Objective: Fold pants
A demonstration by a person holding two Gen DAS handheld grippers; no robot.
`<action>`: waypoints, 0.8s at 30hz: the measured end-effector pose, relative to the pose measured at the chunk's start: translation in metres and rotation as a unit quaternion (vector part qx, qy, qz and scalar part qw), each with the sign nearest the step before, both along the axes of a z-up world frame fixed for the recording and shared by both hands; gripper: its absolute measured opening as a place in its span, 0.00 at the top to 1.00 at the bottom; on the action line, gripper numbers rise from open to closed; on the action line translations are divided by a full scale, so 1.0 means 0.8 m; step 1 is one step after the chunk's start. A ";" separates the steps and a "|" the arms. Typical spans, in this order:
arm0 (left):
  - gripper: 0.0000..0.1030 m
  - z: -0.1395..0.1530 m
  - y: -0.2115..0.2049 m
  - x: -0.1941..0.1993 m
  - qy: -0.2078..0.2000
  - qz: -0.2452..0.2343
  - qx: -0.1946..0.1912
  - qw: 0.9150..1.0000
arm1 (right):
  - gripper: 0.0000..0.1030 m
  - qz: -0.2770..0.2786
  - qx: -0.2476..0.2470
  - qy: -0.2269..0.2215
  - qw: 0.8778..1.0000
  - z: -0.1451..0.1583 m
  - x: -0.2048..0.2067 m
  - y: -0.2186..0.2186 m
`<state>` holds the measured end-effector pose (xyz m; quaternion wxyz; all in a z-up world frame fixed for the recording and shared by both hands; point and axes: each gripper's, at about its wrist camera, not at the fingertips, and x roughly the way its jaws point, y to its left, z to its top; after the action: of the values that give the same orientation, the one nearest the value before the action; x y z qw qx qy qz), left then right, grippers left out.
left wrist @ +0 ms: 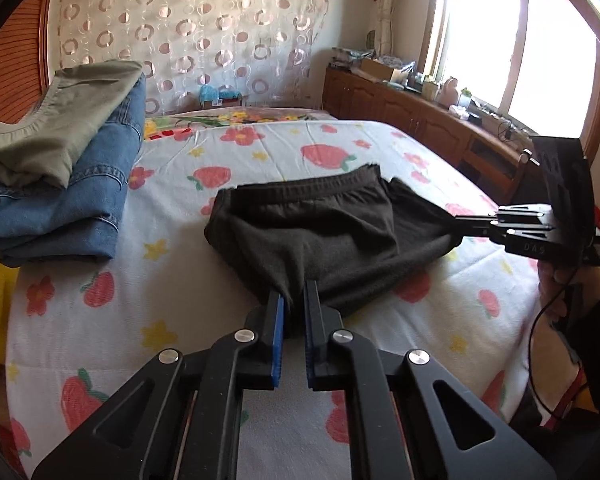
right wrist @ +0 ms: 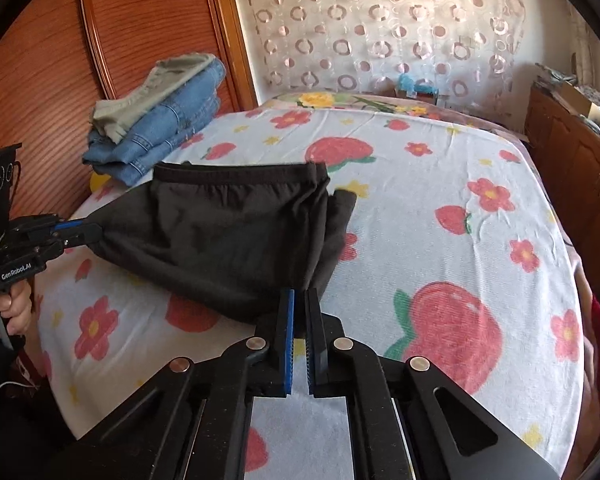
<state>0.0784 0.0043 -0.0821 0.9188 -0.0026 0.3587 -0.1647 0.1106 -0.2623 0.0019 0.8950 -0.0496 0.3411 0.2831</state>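
The left gripper (left wrist: 294, 300) has its blue-padded fingers (left wrist: 278, 312) clenched on a pinch of dark cloth at the near edge of the pants (left wrist: 312, 232), and the right gripper (right wrist: 300, 300) is clamped the same way on the near edge at the other side, its fingers (right wrist: 287, 312) biting a bunched fold. Each gripper also shows in the other's view, reaching in from the side with the cloth drawn to a point at its tips, so the near edge is stretched between the two holds. The pants are dark, with a gathered elastic waistband (right wrist: 240, 172) at the far side, and lie partly folded near the middle of the bed (right wrist: 440, 184), on a sheet printed with strawberries and flowers. The cloth looks soft, light and limp: it will likely sag between the holds and crease wherever it is let slack, and is unlikely to slip from the ribbed pads. The two near corners look like sound places to hold, since carrying both toward the waistband together should keep the fold square. Well apart, by the wooden headboard (right wrist: 52, 60), folded jeans (left wrist: 60, 208) sit stacked under a folded olive garment (left wrist: 60, 120).
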 end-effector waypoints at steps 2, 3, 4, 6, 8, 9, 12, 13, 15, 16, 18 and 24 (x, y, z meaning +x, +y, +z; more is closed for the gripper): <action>0.91 0.004 0.001 -0.005 -0.001 0.000 -0.002 1.000 | 0.96 0.004 0.001 -0.006 1.000 0.003 -0.011 0.000; 0.91 0.006 0.001 -0.008 -0.001 -0.001 -0.002 1.000 | 0.96 0.005 0.001 -0.008 1.000 0.004 -0.017 0.001; 0.91 0.009 0.000 -0.013 -0.004 -0.005 -0.003 1.000 | 0.96 0.010 0.003 -0.006 1.000 0.006 -0.024 0.001; 0.91 0.014 0.001 -0.021 -0.006 -0.008 -0.005 1.000 | 0.96 0.013 0.004 -0.009 1.000 0.008 -0.037 -0.002; 0.91 0.018 0.000 -0.032 -0.006 -0.013 -0.007 1.000 | 0.96 0.015 0.008 -0.008 1.000 0.011 -0.049 -0.005; 0.91 0.019 0.000 -0.036 -0.006 -0.014 -0.007 1.000 | 0.96 0.017 0.011 -0.007 1.000 0.012 -0.056 -0.008; 0.91 0.022 -0.002 -0.048 -0.005 -0.022 -0.006 1.000 | 0.96 0.019 0.012 -0.007 1.000 0.016 -0.073 -0.014; 0.91 0.022 -0.003 -0.052 -0.003 -0.024 -0.004 1.000 | 0.96 0.019 0.012 -0.006 1.000 0.016 -0.078 -0.015; 0.91 0.018 -0.005 -0.056 0.004 -0.028 0.001 1.000 | 0.96 0.021 0.007 -0.007 1.000 0.017 -0.088 -0.014; 0.91 0.016 -0.006 -0.057 0.007 -0.028 0.003 1.000 | 0.96 0.022 0.004 -0.008 1.000 0.017 -0.092 -0.016; 0.91 0.011 -0.006 -0.057 0.013 -0.027 0.006 1.000 | 0.96 0.023 -0.001 -0.004 1.000 0.014 -0.097 -0.015; 0.71 0.001 -0.002 -0.045 0.031 -0.018 -0.002 0.999 | 0.96 0.004 -0.010 -0.013 1.000 0.020 -0.098 -0.017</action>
<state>0.0425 0.0029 -0.0816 0.9041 -0.0031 0.3867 -0.1821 0.0320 -0.2757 0.0183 0.8975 -0.0634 0.3322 0.2831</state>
